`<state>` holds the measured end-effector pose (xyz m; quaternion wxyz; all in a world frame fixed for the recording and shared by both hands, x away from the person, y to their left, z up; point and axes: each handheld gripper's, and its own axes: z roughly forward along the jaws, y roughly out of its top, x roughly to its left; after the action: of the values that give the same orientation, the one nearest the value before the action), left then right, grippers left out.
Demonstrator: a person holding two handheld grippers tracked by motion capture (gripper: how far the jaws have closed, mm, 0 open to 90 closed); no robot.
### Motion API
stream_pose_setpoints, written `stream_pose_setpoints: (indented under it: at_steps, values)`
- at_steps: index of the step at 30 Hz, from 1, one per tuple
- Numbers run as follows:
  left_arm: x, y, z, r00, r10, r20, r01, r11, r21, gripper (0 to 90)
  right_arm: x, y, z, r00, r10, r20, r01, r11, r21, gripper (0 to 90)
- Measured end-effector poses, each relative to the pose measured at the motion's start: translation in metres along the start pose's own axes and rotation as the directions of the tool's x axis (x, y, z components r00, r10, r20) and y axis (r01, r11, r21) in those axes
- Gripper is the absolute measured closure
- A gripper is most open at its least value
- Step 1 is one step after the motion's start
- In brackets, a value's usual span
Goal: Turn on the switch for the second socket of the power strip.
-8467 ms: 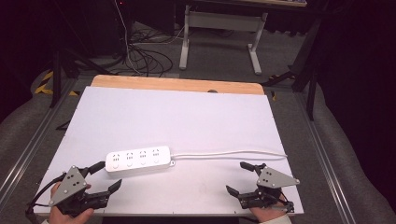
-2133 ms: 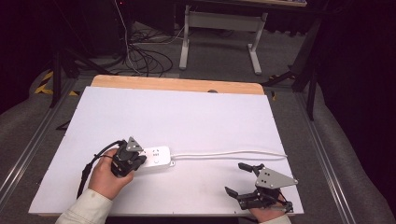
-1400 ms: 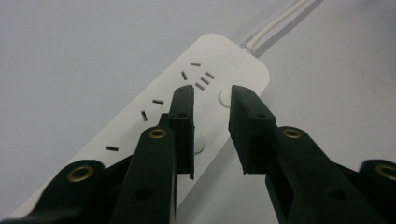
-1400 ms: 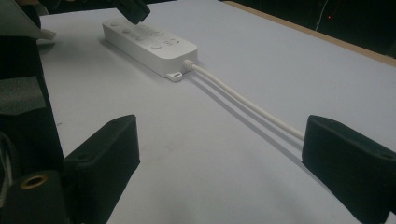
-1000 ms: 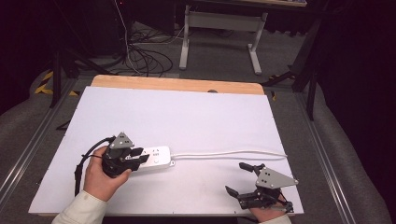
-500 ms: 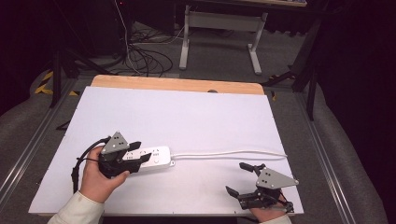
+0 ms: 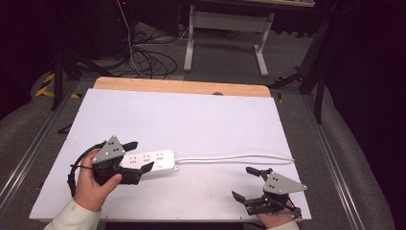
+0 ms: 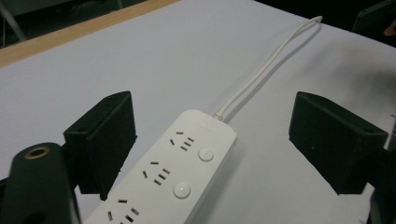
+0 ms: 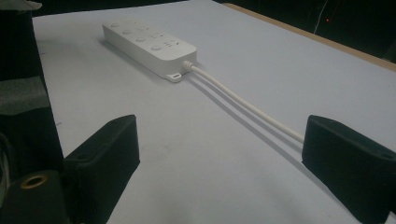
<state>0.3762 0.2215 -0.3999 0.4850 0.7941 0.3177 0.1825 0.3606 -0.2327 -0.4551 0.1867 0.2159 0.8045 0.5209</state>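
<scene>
Buttons point(image 8: 205, 154) on power strip point(image 8: 173, 179) between left gripper point(image 8: 212, 140) jaws.

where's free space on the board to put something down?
Widest bare patch: the far part of the white board, between the power strip and the wooden edge. Also free: the near middle, between left gripper and right gripper, below the white cord. Crowded: near-left corner, where the open left jaws straddle the strip.
</scene>
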Motion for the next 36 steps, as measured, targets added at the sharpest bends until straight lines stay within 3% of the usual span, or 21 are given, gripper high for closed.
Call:
stream_pose_setpoints:
  at_steps: [6, 15, 21, 24, 30, 36]
  values:
    - [0.001, -0.006, -0.013, 0.9992, 0.037, 0.017, -0.036, 0.9993, -0.008, 10.6, 0.000, 0.000, 0.000, 1.0000, 0.000, -0.003, 0.000, 1.000, 0.000, 11.5]
    - [0.006, -0.021, -0.026, 0.9985, 0.048, 0.026, -0.047, 0.9974, -0.055, 5.0, 0.000, 0.000, 0.000, 1.0000, 0.000, -0.001, 0.000, 1.000, -0.001, 11.5]
    - [0.009, -0.032, -0.034, 0.9987, 0.049, 0.009, -0.049, 0.9966, -0.066, 4.5, 0.000, 0.000, 0.000, 1.0000, -0.002, 0.003, 0.002, 1.000, 0.002, 11.8]
    - [0.009, -0.038, -0.037, 0.9992, 0.041, -0.003, -0.041, 0.9971, -0.064, 4.8, 0.000, 0.000, 0.000, 1.0000, 0.000, 0.003, 0.000, 1.000, 0.001, 12.0]
    - [0.009, -0.052, -0.041, 0.9973, 0.065, -0.033, -0.066, 0.9968, -0.045, 4.9, 0.000, 0.000, 0.000, 1.0000, 0.003, 0.004, -0.003, 1.000, -0.002, 11.9]
    - [0.011, -0.065, -0.043, 0.9978, 0.063, -0.019, -0.064, 0.9975, -0.029, 4.9, 0.000, 0.000, 0.000, 1.0000, 0.005, 0.000, -0.005, 1.000, -0.002, 11.7]
